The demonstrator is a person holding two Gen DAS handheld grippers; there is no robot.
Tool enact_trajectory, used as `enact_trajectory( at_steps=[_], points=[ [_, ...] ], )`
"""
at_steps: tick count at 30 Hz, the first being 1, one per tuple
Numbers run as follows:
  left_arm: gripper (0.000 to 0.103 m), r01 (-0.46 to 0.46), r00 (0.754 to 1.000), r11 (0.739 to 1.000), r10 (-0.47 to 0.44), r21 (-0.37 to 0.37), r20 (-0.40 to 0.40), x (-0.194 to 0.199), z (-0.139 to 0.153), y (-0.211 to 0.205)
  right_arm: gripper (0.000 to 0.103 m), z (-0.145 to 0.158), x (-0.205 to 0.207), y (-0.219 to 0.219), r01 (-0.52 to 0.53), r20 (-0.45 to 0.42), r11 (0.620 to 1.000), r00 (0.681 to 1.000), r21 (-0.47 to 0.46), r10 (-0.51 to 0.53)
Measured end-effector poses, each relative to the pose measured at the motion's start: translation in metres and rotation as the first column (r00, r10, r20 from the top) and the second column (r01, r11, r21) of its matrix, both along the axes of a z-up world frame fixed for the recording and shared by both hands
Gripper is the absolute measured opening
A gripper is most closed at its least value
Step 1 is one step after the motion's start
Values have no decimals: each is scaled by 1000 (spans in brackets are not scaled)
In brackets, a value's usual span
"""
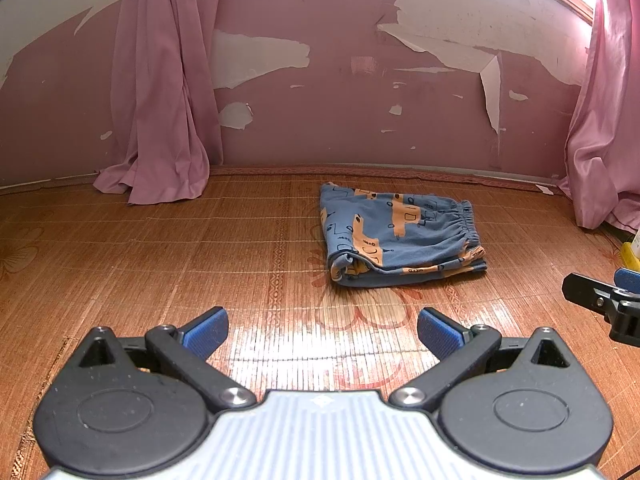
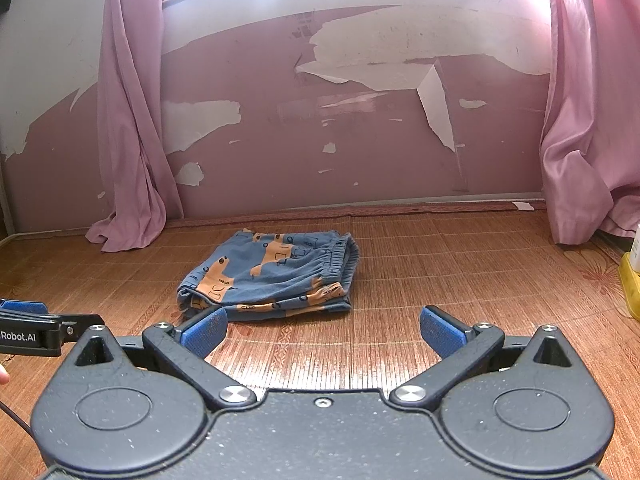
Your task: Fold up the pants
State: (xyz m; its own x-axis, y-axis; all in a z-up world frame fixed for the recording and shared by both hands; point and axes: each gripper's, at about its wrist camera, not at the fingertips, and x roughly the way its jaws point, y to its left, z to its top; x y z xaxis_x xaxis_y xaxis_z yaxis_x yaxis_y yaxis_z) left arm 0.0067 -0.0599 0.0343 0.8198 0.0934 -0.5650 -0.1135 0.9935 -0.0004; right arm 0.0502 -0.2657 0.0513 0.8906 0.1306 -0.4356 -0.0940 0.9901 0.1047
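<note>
From the left wrist view, the left hand-held gripper (image 1: 322,330) is seen with its blue-padded fingers spread wide and nothing between them; it is held low over the woven bamboo mat (image 1: 160,264) and aimed toward the pink wall (image 1: 320,120). The patterned blue shorts (image 1: 400,236) are found ahead and to the right of this gripper, well apart from its fingertips, already doubled into a compact stack lying flat on the mat. The long axis of the bundle is laid across the view, left to right, with the gathered elastic waistband (image 1: 468,222) at the right end and a rolled fold at the near left corner. Part of the right hand-held gripper (image 1: 600,300) is glimpsed at the right edge.

From the right wrist view, the right hand-held gripper (image 2: 323,330) is likewise shown fully open and empty, held level just above the mat (image 2: 440,280). The shorts (image 2: 272,280) are set ahead and slightly left of its centre line, the near edge of the bundle lying just beyond the left fingertip. This gripper is judged the nearer of the two. The waistband (image 2: 344,264) is turned to the right here too. The fold looks finished, though the lower layers are probably not all visible. A pink curtain (image 2: 128,140) is hung at the left, clear of the work.
</note>
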Motion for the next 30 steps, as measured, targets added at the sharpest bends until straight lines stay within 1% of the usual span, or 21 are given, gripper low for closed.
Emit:
enact_trajectory(
  at_steps=[4,7,12,18,30],
  points=[
    [103,10,1000,1000,-10,0,-4,0,0,0,102,0,0,0,0,-1,1000,1000,-1,0],
    [103,27,1000,999,-27,17,1,-2,1,-2,102,-1,0,0,0,-1,1000,1000,-3,0],
    [103,15,1000,999,-15,41,7,-3,2,-6,102,-1,0,0,0,0,1000,1000,-3,0],
    [103,7,1000,998,-7,58,-4,-3,0,-5,102,-2,0,0,-1,-2,1000,1000,-3,1],
    [103,21,1000,998,-21,55,-8,-2,-1,-4,102,1,-2,-1,-9,-5,1000,1000,9,9]
  ],
)
